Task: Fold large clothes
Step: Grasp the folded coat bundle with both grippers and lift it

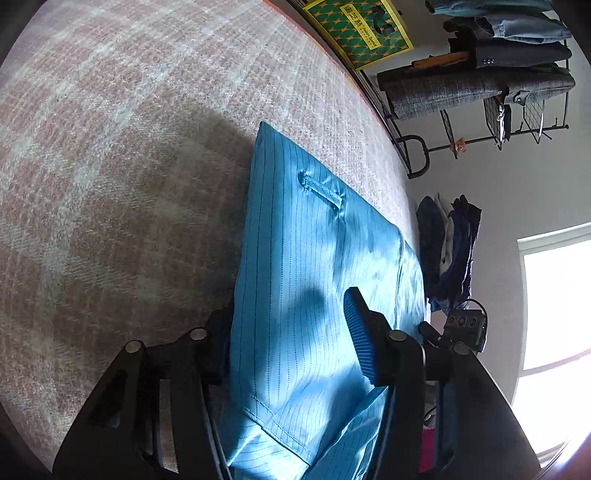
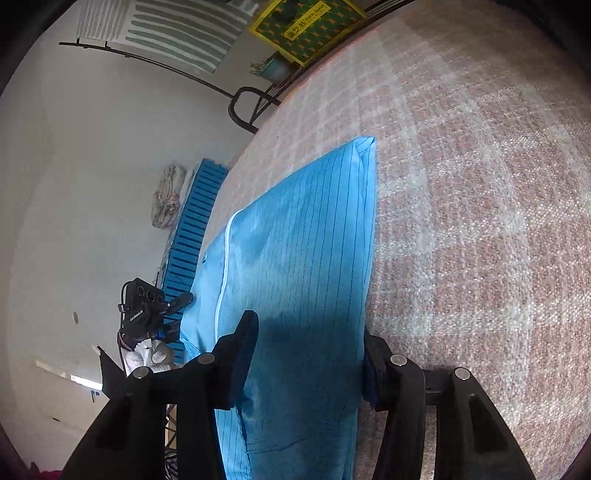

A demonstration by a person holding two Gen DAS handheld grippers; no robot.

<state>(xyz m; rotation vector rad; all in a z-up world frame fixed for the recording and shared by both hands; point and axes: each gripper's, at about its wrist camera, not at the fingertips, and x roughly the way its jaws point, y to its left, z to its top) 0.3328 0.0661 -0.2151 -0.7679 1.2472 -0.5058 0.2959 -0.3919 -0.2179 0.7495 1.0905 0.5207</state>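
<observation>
A shiny blue pinstriped garment (image 1: 306, 258) lies folded on a pink-and-white checked blanket (image 1: 129, 166). In the left wrist view my left gripper (image 1: 291, 332) is open, one finger under the garment's left edge and the blue-padded finger (image 1: 360, 332) above the cloth. In the right wrist view the same garment (image 2: 306, 240) runs away from me, a zipper seam on its left. My right gripper (image 2: 306, 347) is open and straddles the cloth's near part, one finger each side. The other gripper's camera head (image 2: 142, 310) shows at left.
The blanket (image 2: 461, 221) covers the surface. Past its edge stand a black metal rack with folded clothes (image 1: 480, 85), a yellow-green sign (image 1: 360, 33), a pile of dark clothes (image 1: 448, 247), a bright window (image 1: 557, 314), and a blue slatted panel (image 2: 194, 221).
</observation>
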